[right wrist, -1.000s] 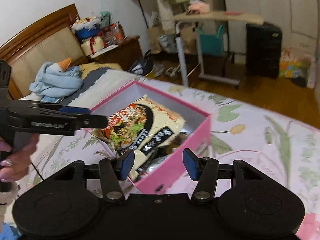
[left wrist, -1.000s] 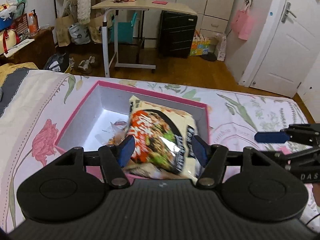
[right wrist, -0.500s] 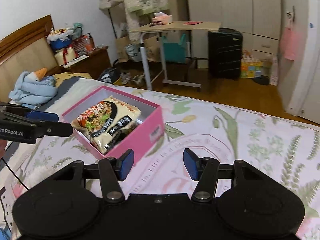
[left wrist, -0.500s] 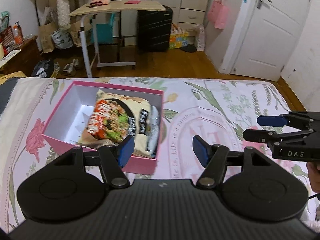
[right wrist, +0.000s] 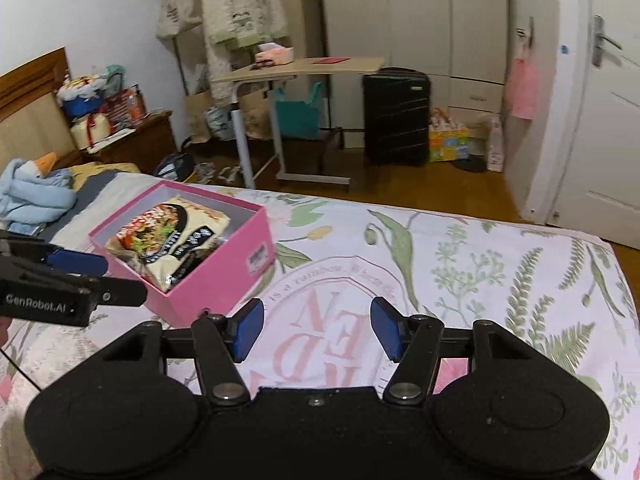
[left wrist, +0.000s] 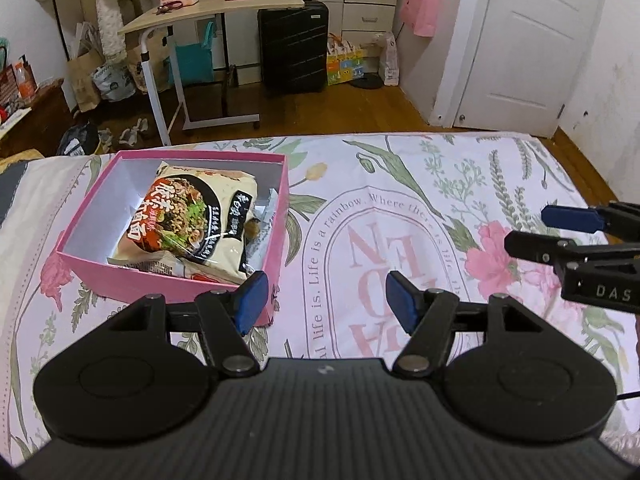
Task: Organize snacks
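Observation:
A pink box [left wrist: 176,280] sits on the bed, also in the right wrist view [right wrist: 208,276]. A cream noodle packet [left wrist: 188,220] lies tilted on top of other snack packets inside it; it also shows in the right wrist view [right wrist: 172,236]. My left gripper [left wrist: 322,300] is open and empty, just right of the box's near corner. My right gripper [right wrist: 316,330] is open and empty over the bedsheet, right of the box. Each gripper shows at the edge of the other's view, the right one [left wrist: 576,236] and the left one [right wrist: 76,276].
The floral bedsheet [left wrist: 400,216] spreads to the right of the box. A blue blanket with a goose toy [right wrist: 36,188] lies at the bed's head. Beyond the bed's edge stand a rolling table [left wrist: 208,12], a black suitcase [left wrist: 294,46] and a white door [left wrist: 532,40].
Both grippers have pulled back and to the right, away from the box. The noodle packet stays in the box. Both stay open.

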Demonstrator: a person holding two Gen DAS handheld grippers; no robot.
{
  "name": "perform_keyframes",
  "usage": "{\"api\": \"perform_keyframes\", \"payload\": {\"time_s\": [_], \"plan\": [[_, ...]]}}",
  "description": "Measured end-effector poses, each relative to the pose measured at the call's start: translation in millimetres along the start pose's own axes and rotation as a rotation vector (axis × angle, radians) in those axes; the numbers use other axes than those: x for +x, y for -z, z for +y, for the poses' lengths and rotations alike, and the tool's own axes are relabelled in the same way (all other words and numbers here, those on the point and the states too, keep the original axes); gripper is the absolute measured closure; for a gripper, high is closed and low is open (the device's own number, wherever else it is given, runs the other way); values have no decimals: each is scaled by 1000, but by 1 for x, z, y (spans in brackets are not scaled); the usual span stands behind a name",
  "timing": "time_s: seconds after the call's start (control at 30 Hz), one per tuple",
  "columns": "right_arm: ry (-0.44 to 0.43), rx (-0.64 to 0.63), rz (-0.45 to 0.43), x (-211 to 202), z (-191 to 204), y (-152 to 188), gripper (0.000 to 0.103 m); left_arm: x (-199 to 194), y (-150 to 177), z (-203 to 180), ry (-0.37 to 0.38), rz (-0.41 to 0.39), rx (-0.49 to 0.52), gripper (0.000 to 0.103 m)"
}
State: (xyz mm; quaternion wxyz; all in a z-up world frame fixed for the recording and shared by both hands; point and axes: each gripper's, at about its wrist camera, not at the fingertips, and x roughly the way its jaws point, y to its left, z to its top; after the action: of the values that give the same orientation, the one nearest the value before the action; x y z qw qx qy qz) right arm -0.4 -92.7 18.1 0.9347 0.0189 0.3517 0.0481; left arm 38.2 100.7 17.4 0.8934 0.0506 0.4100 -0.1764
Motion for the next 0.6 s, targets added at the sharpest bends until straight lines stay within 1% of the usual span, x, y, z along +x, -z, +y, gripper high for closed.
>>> {"api": "perform_keyframes", "payload": {"time_s": [0.03, 0.17, 0.33, 0.37, 0.43, 0.5, 0.6], "plan": [[12, 10, -2, -1, -1, 3, 39, 0, 3, -2, -5, 7, -2, 39], [52, 28, -30, -11, -3, 15, 38, -7, 15, -2, 25, 3, -42, 37], [63, 35, -34, -18, -4, 22, 38, -12, 25, -5, -22, -20, -33, 36], [75, 32, -35, -18, -3, 24, 37, -12, 26, -6, -27, -24, -29, 35], [94, 22, -42, -19, -1, 27, 34, -14, 27, -8, -33, -44, -23, 30], [108, 14, -52, -19, 1, 30, 32, -13, 29, -11, -41, -60, -12, 28], [121, 26, -54, -19, -3, 32, 25, -11, 32, -17, -49, -69, 3, 23]]}}
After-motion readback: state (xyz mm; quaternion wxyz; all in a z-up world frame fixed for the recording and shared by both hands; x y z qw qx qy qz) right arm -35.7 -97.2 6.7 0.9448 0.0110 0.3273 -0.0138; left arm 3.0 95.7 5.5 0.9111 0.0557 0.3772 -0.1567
